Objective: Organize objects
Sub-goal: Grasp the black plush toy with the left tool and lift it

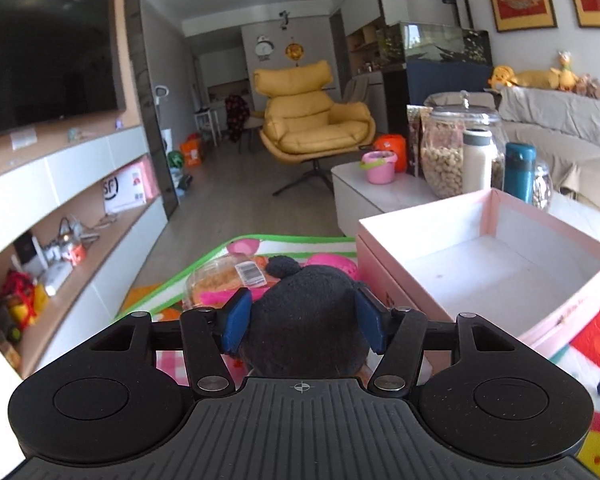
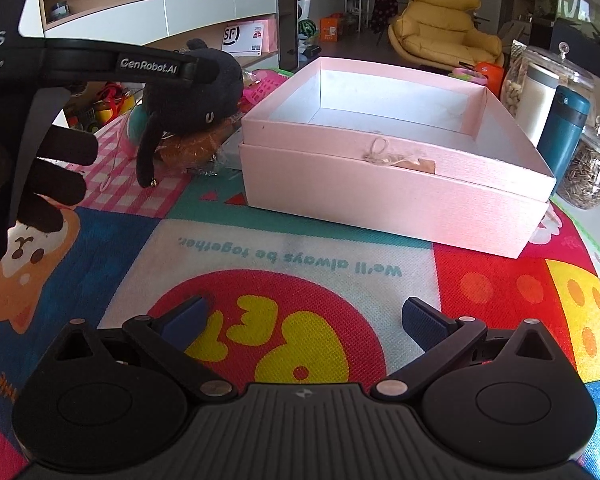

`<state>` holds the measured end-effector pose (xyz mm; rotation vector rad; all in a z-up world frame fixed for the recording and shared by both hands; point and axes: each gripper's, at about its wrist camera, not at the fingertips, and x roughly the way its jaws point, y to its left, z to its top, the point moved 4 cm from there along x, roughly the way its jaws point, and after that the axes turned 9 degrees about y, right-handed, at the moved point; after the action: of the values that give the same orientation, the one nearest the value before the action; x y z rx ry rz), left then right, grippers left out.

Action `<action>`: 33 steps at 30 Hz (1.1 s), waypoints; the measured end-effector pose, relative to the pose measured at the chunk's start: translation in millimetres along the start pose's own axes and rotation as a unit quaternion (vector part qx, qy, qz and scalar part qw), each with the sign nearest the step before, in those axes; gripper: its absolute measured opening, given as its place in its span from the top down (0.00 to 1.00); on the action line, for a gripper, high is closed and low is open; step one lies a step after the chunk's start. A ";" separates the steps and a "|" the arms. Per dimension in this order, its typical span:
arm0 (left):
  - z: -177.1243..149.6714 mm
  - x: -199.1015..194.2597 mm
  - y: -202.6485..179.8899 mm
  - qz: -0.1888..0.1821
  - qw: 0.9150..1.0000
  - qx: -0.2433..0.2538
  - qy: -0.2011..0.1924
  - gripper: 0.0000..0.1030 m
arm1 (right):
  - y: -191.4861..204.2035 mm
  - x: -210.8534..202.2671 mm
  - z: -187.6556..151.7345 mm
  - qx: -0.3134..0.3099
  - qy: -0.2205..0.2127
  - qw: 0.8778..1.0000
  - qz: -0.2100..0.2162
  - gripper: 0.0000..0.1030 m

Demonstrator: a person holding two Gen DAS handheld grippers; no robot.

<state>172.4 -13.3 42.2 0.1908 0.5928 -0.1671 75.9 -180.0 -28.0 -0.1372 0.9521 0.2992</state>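
Note:
A black plush toy (image 1: 304,288) sits between the blue pads of my left gripper (image 1: 303,320), which is shut on it. In the right wrist view the plush (image 2: 204,88) hangs above the play mat with a limb dangling, left of the open pink box (image 2: 380,196). A black-gloved hand (image 2: 56,176) holds that gripper. From the left wrist the pink box (image 1: 480,216) lies just right of the plush, its white inside bare. My right gripper (image 2: 304,316) stands open low over the colourful mat (image 2: 284,248), nothing between its fingers.
A wrapped bread pack (image 1: 220,276) and pink toys (image 1: 332,262) lie on the mat beyond the plush. Behind the box, a white table carries a nut jar (image 1: 444,160), a white bottle (image 1: 476,164) and a teal flask (image 1: 519,172). A yellow armchair (image 1: 316,120) stands further back.

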 end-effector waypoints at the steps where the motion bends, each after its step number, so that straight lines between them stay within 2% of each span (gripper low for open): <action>1: 1.3 2.0 5.4 -0.008 1.000 -0.016 0.004 0.37 | 0.3 0.2 0.1 -0.002 0.000 1.000 0.000 0.00; 5: -0.5 8.1 31.0 -0.059 0.994 -0.085 0.032 0.32 | 0.2 0.1 -0.7 -0.006 -0.001 1.000 0.000 0.00; 8: -7.0 15.2 38.0 -0.087 0.989 -0.107 0.054 0.26 | 0.3 0.4 0.0 -0.010 0.000 1.000 0.000 0.00; 13: -9.6 10.6 38.1 -0.085 0.989 -0.114 0.040 0.33 | -1.0 0.6 0.3 -0.019 -0.003 1.000 0.005 0.00; 15: -12.6 5.2 40.5 -0.097 0.987 -0.125 0.039 0.36 | -0.6 0.8 0.8 -0.021 -0.003 1.000 0.005 0.00; 19: -30.8 -32.6 53.8 -0.135 0.977 -0.163 0.024 0.37 | -1.3 -0.3 -0.1 -0.022 -0.005 1.000 0.009 0.00; 23: -69.6 -92.9 65.5 -0.171 0.968 -0.184 0.016 0.37 | 3.2 -2.0 3.1 -0.028 -0.001 1.000 0.014 0.00; 27: -109.2 -128.2 85.4 -0.148 0.967 -0.207 0.028 0.37 | 35.8 -6.5 18.0 -0.060 -0.021 0.997 0.050 0.00; 33: -134.8 -148.7 133.9 -0.152 0.947 -0.281 0.023 0.37 | 111.3 3.6 53.9 -0.141 -0.061 0.984 0.088 0.00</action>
<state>6.7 161.9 34.5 -0.4538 0.6929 -0.2843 85.3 -60.3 1.8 -0.2904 0.7985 0.5999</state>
